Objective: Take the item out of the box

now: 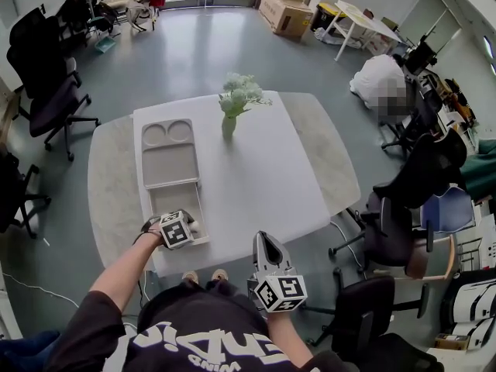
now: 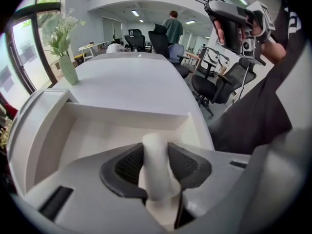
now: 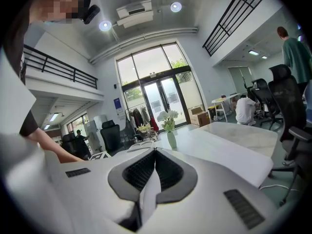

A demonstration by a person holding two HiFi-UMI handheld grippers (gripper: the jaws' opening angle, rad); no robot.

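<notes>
left gripper view shows the left gripper (image 2: 155,147) clamped on the upright white plastic cylinder (image 2: 156,179) inside the open white rectangular box (image 2: 122,113), where head view shows mostly its marker cube, and right gripper view shows the right gripper (image 3: 155,152) pinched closed, empty.

Left hand-held gripper (image 2: 155,148): both pads touch a white cylinder (image 2: 155,177), upright between them inside the open white box (image 2: 126,115). Past the box the white surface (image 2: 131,77) runs toward 12 o'clock. Green vase (image 2: 68,70) with pale flowers (image 2: 58,32) at 10 o'clock. Right hand-held gripper (image 2: 210,8) at 1 o'clock, in the air. Person in green top (image 2: 173,26) standing far off at 12 o'clock.
</notes>
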